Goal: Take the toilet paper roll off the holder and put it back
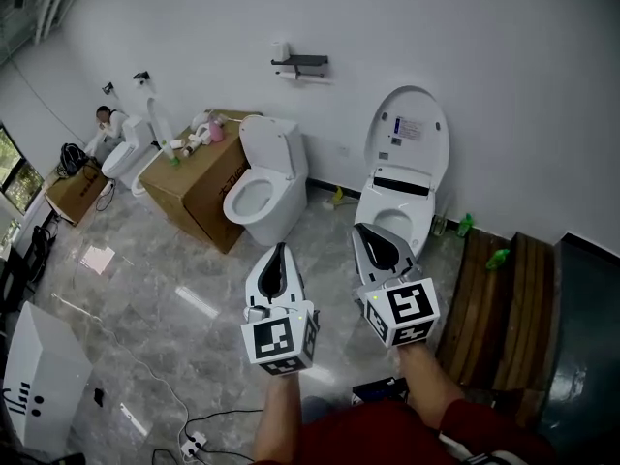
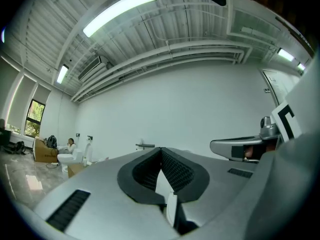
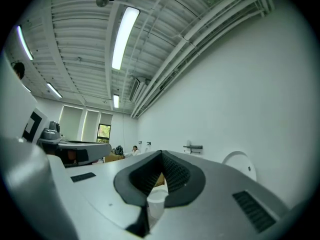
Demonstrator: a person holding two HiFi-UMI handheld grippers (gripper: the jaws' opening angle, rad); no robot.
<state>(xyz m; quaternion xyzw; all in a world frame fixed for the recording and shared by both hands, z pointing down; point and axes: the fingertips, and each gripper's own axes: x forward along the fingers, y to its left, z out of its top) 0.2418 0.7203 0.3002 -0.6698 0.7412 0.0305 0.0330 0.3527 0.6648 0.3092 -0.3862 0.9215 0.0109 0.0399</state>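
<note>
In the head view, the wall-mounted holder (image 1: 308, 63) is seen at the upper centre of the frame. A small white shape at its left end is taken to be the toilet paper roll (image 1: 280, 51), though it is too small for this to be confirmed. The left gripper (image 1: 280, 252) and the right gripper (image 1: 368, 235) are held low in the frame, well apart from the holder, with two white toilets (image 1: 263, 184) between them and the wall. In the left gripper view, the jaws are seen closed tip to tip on nothing, and the holder (image 2: 144, 145) is found small, just left of the tips. In the right gripper view, the jaws are likewise met at their tips and nothing is held, with the holder (image 3: 194, 147) at right of centre. The approach is judged to be the step in hand. The jaws should be opened before the roll is reached, and the roll should be pinched lightly so that it is not crushed.
</note>
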